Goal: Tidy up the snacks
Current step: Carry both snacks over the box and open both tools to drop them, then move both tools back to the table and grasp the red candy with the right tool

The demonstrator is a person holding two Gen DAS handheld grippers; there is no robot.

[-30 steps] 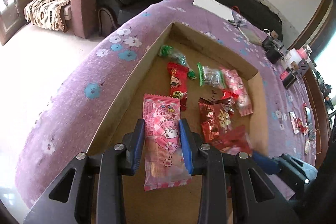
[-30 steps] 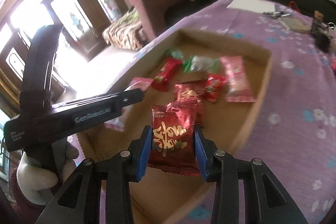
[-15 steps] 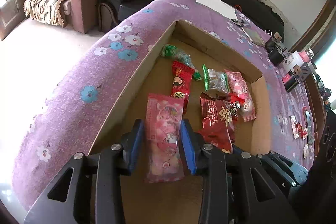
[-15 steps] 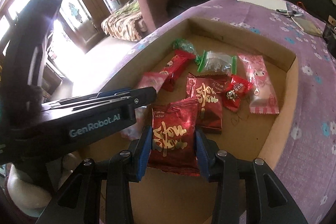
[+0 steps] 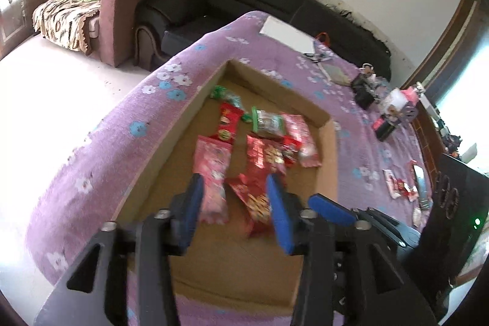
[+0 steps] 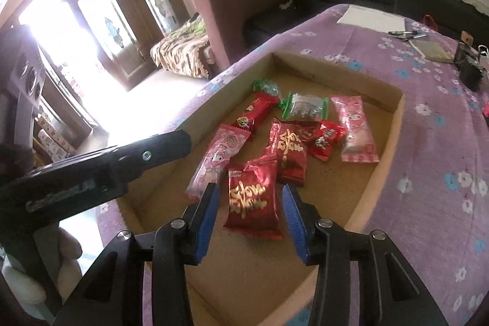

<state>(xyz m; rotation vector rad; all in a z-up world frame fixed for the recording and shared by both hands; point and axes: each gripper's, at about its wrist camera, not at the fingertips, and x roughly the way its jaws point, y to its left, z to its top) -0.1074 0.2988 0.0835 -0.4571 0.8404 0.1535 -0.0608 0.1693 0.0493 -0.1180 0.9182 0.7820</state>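
**Inspector A:** Progress? 8 wrapped snacks lie on the floor of the shallow brown cardboard tray (image 6: 394,124). A few small packets (image 5: 400,185) lie outside it on the purple flowered cloth (image 6: 428,142), well right of the fingers, so I judge the sorting unfinished.

**Inspector B:** Right gripper (image 6: 251,219)?

**Inspector A:** Jaws spread, gripping nothing. The glossy red foil packet with gold lettering (image 6: 252,200) lies flat between the blue pads, clear of both.

**Inspector B:** Left gripper (image 5: 235,211)?

**Inspector A:** Also spread and empty. The long pink cartoon-printed packet (image 5: 212,173) lies just inside its left finger; contact cannot be told through the blur.
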